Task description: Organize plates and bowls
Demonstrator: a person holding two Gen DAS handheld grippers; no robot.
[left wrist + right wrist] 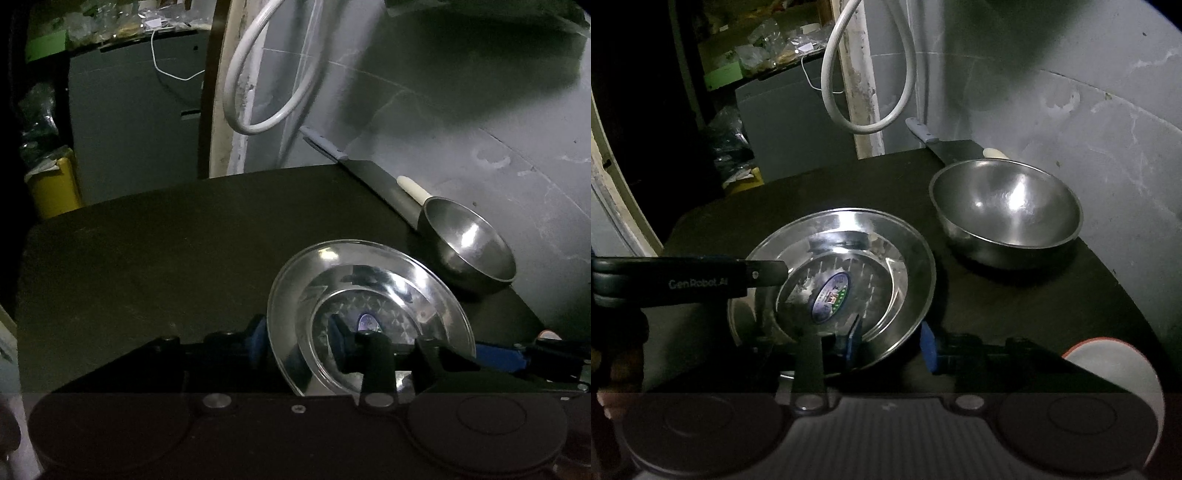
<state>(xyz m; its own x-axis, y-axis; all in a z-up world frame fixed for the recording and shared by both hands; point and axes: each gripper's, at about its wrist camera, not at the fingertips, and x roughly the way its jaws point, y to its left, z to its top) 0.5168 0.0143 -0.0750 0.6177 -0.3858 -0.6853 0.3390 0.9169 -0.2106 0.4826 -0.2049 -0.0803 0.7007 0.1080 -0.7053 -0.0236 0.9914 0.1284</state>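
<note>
Both grippers are straddling the rim of one steel plate (831, 288) sitting on the dark table (147, 258). The left gripper (299, 343) is bracketing the plate's left edge, one blue pad outside the rim and the other over the dish; the right gripper (892, 345) is doing the same at the near right edge. Their jaws are drawn in narrow around the rim, but whether the pads are actually pressing on the metal I cannot tell (the light is poor and the steel is mirroring everything). The plate is lying directly between the two, so neither hand is nearer. The bowl (1004, 210) is standing apart, behind and to the right, closer to the right gripper. A knife (332, 147) is lying against the wall beyond it.
</note>
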